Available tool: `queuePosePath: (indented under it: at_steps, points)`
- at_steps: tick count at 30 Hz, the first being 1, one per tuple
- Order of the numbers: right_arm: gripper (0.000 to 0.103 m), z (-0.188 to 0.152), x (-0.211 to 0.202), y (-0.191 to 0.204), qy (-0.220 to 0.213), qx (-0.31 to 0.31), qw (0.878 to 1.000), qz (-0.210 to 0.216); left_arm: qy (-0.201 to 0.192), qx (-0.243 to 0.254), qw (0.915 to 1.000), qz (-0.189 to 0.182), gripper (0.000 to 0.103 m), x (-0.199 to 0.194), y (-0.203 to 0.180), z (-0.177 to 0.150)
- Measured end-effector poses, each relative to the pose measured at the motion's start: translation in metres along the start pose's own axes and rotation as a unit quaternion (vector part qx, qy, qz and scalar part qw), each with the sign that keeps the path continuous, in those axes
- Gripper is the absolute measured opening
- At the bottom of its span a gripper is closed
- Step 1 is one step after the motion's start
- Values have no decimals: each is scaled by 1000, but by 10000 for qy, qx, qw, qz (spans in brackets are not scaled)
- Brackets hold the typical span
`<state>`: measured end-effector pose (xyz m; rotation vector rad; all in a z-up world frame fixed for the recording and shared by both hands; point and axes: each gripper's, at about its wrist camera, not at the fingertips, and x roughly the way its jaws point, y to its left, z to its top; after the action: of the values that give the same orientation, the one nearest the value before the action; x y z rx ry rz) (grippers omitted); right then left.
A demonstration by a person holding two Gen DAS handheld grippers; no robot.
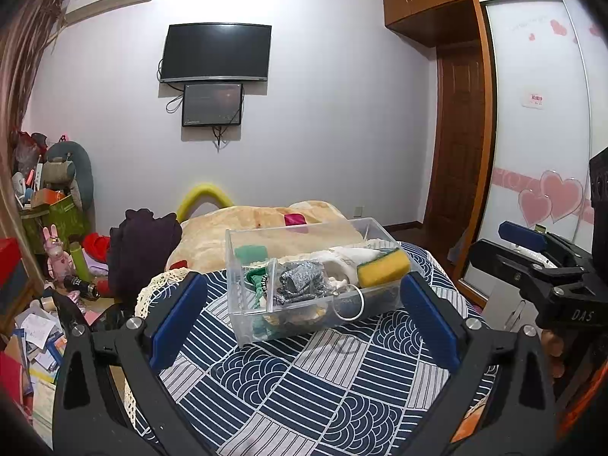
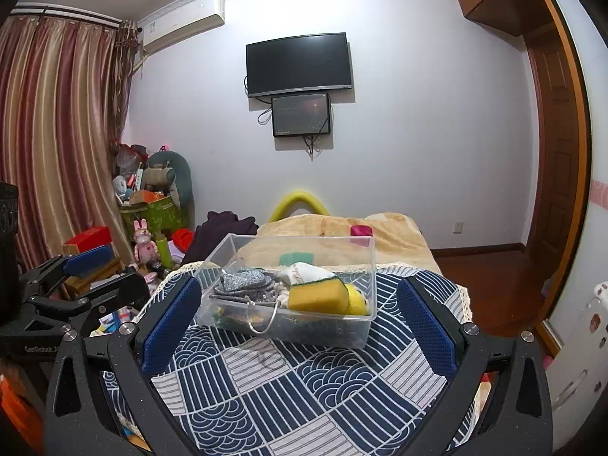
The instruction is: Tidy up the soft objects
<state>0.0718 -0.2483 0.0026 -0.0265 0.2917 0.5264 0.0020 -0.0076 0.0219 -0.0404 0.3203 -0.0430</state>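
**Approaching the Filled Bin with Both Claws Open**

Holding both claws level and short of the bin is the present state. The left claw [image 1: 302, 311] has its blue pads spread wide with nothing between them. The right claw [image 2: 298, 319] is likewise spread and empty.

The clear plastic bin [image 2: 364, 266] sits on the blue patterned cloth [image 2: 304, 387] that covers the worktop. It holds the soft objects: a yellow sponge [image 2: 317, 296] with a green backing on top at the right side, a grey sparkly cloth [image 2: 243, 281] at the left side, a white fabric piece [image 2: 304, 271] behind them, and a white cord loop [image 2: 262, 317] that hangs inside the near wall.

Judged from this layout, most items appear already collected, so the step in hand is likely a final tidy or a reposition of the bin.

Procedure notes:
- Approach from above the rim; the walls are thin and transparent, and their edges are easy to misjudge.
- Grip soft items at their bulk, not at a loose corner.
- The sponge rises above the rim in the left view; press it down gently if it must sit lower.
- Keep the cord loop away from the pads to prevent snagging.
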Motion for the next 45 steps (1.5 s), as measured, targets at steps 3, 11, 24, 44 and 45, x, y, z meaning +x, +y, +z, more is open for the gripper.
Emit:
queuePosePath:
  at_steps: [3,11,24,44,45]
  points:
    - [103,0,0,0,-3,6,10000,7,5,-4,10000,-3,103,0,0,0]
    - [103,3,-3,1,-31,1,10000,11,-14,22,10000,3,103,-1,-3,0]
    - [103,4,-5,6,-45,-40,10000,36,1,21,10000,-9,103,-1,-4,0]
    - [103,1,-2,6,-13,-48,10000,58,-48,93,9999,-58,103,-7,-6,1]
    - [103,0,-3,6,-11,-48,10000,57,-47,89,9999,-60,103,-7,-6,1]
